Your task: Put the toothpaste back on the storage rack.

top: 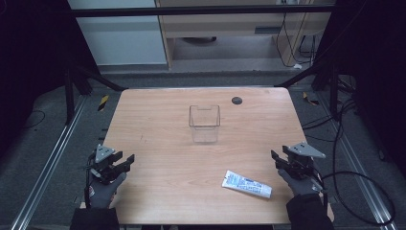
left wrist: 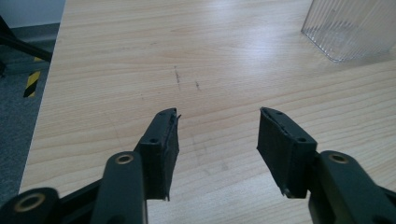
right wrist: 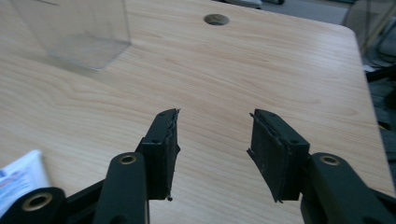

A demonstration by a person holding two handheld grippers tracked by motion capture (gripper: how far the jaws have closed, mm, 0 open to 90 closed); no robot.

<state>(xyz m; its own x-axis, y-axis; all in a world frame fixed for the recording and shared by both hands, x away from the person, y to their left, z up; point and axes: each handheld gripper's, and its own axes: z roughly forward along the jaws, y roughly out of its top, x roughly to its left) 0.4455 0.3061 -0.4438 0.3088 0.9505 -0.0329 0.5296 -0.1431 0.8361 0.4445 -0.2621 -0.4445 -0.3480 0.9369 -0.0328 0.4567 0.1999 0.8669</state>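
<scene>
A clear plastic box (top: pixel 204 123) stands upright in the middle of the wooden table (top: pixel 158 115); its corner (left wrist: pixel 348 30) appears in the left gripper view and its base (right wrist: pixel 74 32) in the right gripper view. A white tube with blue print (top: pixel 246 184) lies flat near the front right, and its end (right wrist: pixel 18 179) lies left of my right jaws. My left gripper (top: pixel 125 162) (left wrist: pixel 217 140) hovers open at the front left over bare wood. My right gripper (top: pixel 276 159) (right wrist: pixel 214 140) is open at the front right, just right of the tube, with nothing between its jaws.
A dark round cable hole (top: pixel 237 100) (right wrist: pixel 216 19) sits in the table's far right part. Metal frame rails (top: pixel 52 158) run along both sides, and cables (top: pixel 364 187) lie on the floor at the right. A cabinet (top: pixel 225 24) stands beyond the table.
</scene>
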